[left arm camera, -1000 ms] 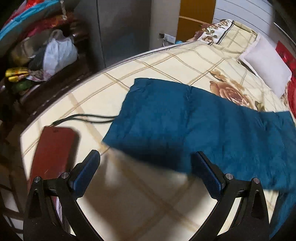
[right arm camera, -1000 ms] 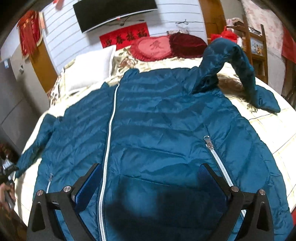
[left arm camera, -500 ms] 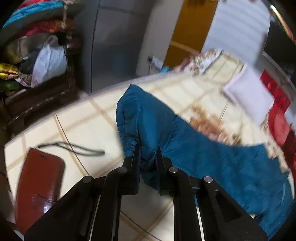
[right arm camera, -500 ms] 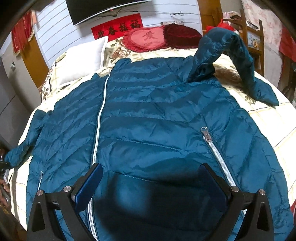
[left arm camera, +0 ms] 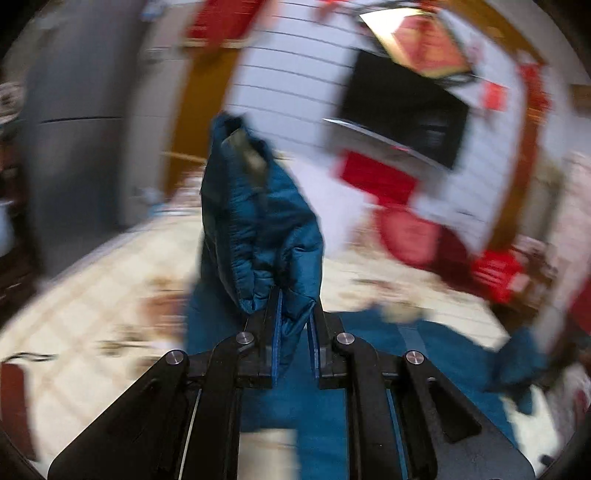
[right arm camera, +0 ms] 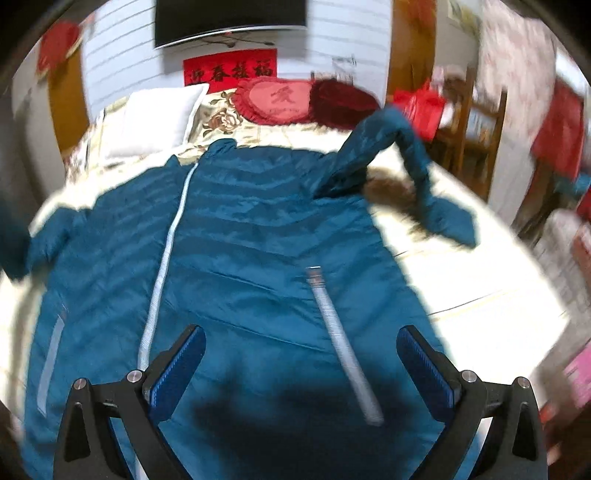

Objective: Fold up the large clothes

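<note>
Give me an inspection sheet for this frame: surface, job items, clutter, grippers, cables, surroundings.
Surface: bed with cream floral cover.
Job items: teal puffer jacket spread front-up, zipped; one sleeve lifted, the other sleeve humped up at far right.
Clutter: white pillow, red cushions.
Grippers: left gripper shut on the sleeve; right gripper open over the hem.
Cables: thin dark cord, blurred.
Surroundings: wall TV, red banner, wooden chair.
</note>
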